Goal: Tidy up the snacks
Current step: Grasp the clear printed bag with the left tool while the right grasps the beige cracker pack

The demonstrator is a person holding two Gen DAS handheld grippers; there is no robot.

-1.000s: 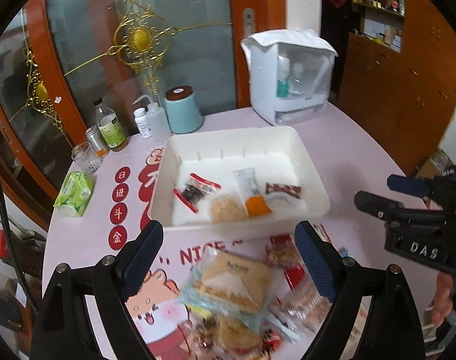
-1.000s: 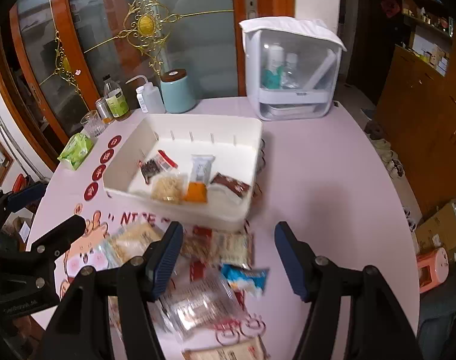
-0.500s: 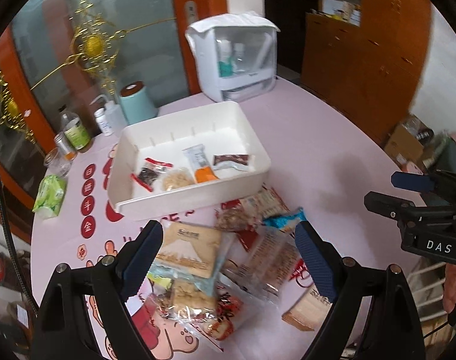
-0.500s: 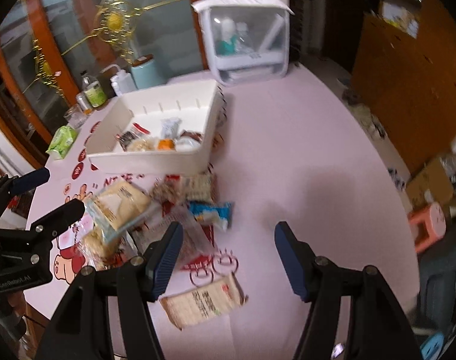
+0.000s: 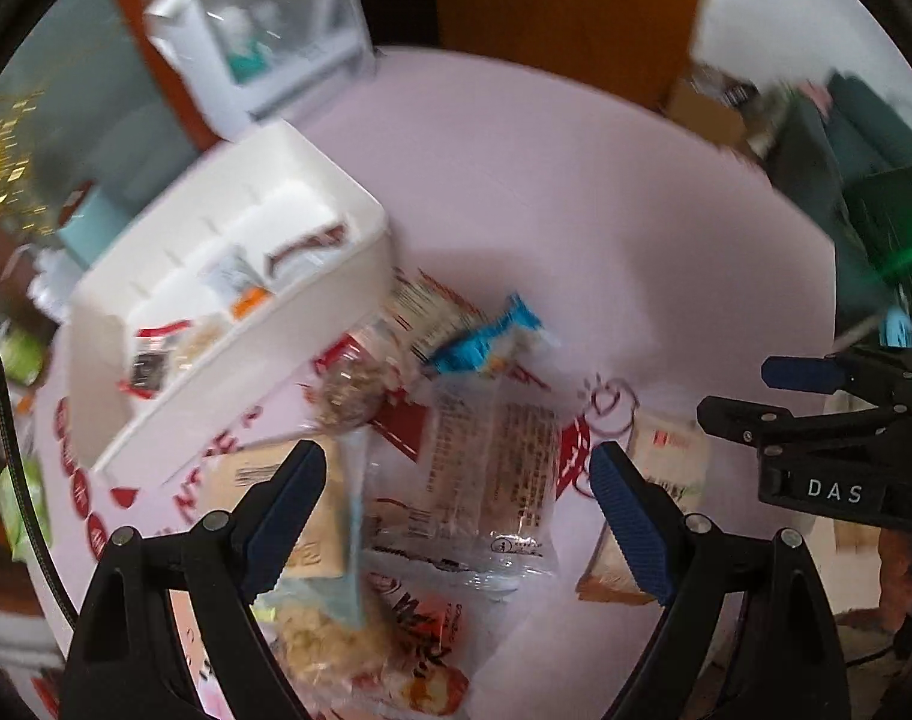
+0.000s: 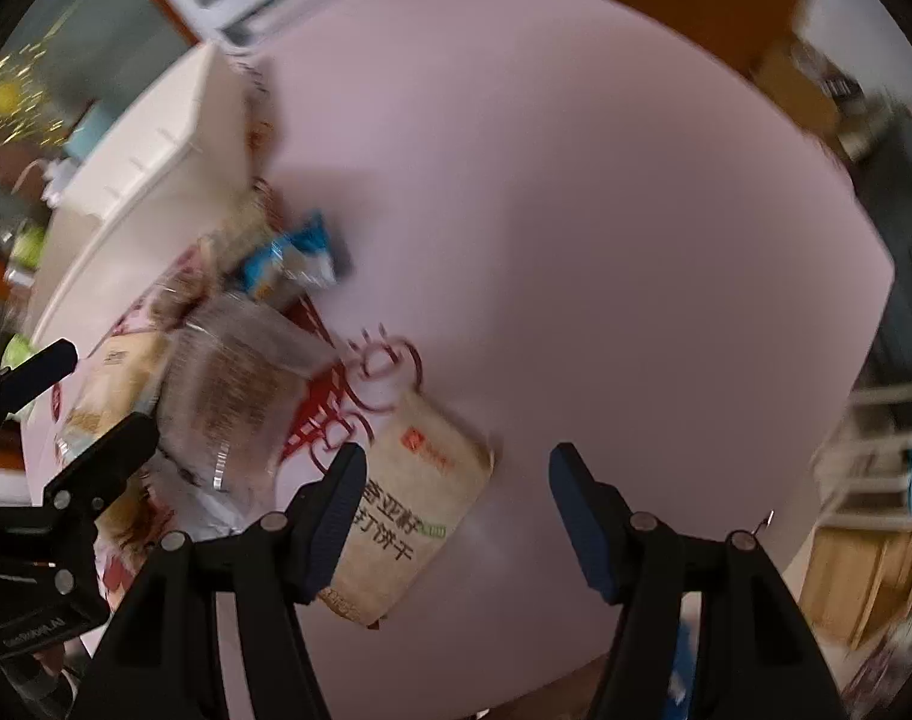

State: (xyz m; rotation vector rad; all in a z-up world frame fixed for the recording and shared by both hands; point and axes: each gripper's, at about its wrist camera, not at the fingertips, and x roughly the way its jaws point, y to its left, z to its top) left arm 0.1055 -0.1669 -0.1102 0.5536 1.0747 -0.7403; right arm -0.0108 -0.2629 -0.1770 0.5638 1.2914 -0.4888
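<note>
Left gripper (image 5: 456,480): jaws wide apart, nothing gripped; poised over a clear plastic cracker packet (image 5: 492,468).
Right gripper (image 6: 450,480): jaws apart, nothing between the pads; its left finger overlaps a beige paper biscuit pack (image 6: 414,510).
Snack pile: loose on the pink round table (image 6: 576,210), just beside the tray.
White rectangular plastic tray (image 5: 246,360): holds several small packets.
Blue-and-white wrapped snack (image 5: 486,342): near the tray's corner.

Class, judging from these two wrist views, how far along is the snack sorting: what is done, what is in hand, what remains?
Done: a few small packets already lie inside the white bin. In hand: nothing; the left gripper hangs open over the clear-wrapped packet, the right gripper open beside the beige cracker pack. Left: the loose pile, including the blue packet, on the pink table.
</note>
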